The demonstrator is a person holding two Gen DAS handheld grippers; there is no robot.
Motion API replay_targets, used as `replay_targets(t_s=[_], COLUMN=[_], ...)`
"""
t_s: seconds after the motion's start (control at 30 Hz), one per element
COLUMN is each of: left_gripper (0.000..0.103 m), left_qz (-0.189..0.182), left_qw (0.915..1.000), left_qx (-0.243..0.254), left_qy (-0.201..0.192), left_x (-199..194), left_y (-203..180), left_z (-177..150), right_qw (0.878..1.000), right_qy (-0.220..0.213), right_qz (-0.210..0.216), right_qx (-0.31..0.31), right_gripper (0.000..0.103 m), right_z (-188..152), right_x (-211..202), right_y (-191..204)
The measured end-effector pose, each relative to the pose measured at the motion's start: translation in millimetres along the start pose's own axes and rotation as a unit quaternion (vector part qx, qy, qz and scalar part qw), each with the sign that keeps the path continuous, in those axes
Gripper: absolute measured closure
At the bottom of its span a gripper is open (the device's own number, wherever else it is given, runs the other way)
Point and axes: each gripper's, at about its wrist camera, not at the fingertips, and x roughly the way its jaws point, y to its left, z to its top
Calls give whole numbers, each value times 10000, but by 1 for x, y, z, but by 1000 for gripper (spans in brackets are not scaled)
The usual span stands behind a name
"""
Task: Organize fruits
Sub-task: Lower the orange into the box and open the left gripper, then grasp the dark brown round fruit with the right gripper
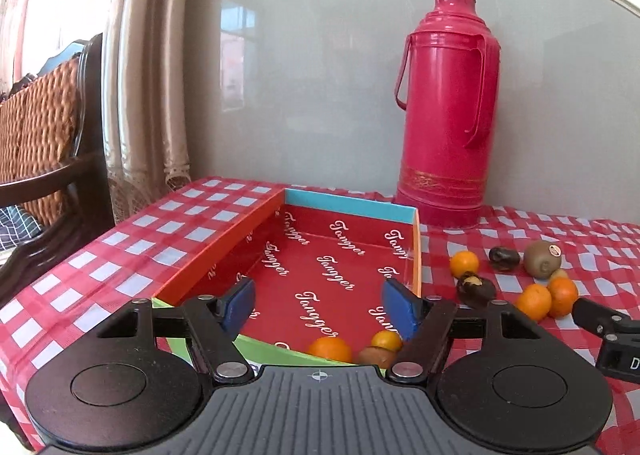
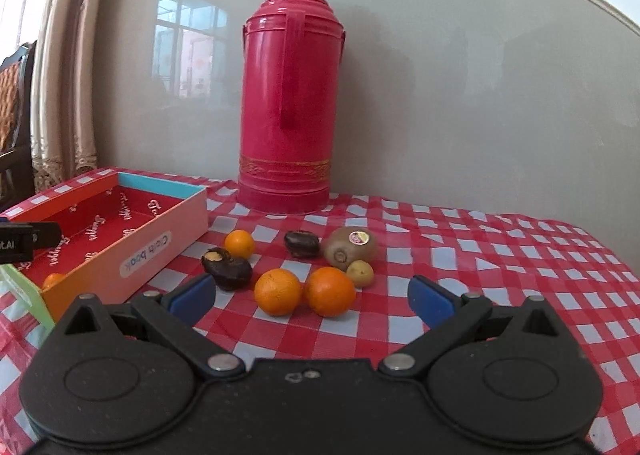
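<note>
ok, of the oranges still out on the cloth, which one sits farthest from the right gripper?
The small orange nearest the box, beside the dark split fruit. The other two oranges lie side by side just ahead of the right gripper.

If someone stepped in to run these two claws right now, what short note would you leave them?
Left gripper: open, empty, over the near end of the box.
Right gripper: open, empty, facing the loose fruit on the tablecloth.
Done: two oranges and a brownish fruit lie in the box.
Left: three oranges, a kiwi, a small yellowish fruit and two dark fruits are outside, right of the box, in front of the red thermos.
</note>
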Motion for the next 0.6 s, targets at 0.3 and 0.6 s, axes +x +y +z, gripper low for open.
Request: replay_targets(t_s=[0.3, 0.6], left_gripper=[22, 21], left_qz=[251, 736], left_qw=[9995, 9972], left_qx=[79, -82], left_qy=[-158, -87], left_x=[-5, -1], left_y=[9, 54], left_z=[-1, -4], right_qw=[9996, 9973], right_qy=[144, 207], right_qz=[258, 633], right_qx=[25, -300], right_gripper=[6, 13], right_z=[2, 17], right_x=[17, 48], right_y=[6, 49])
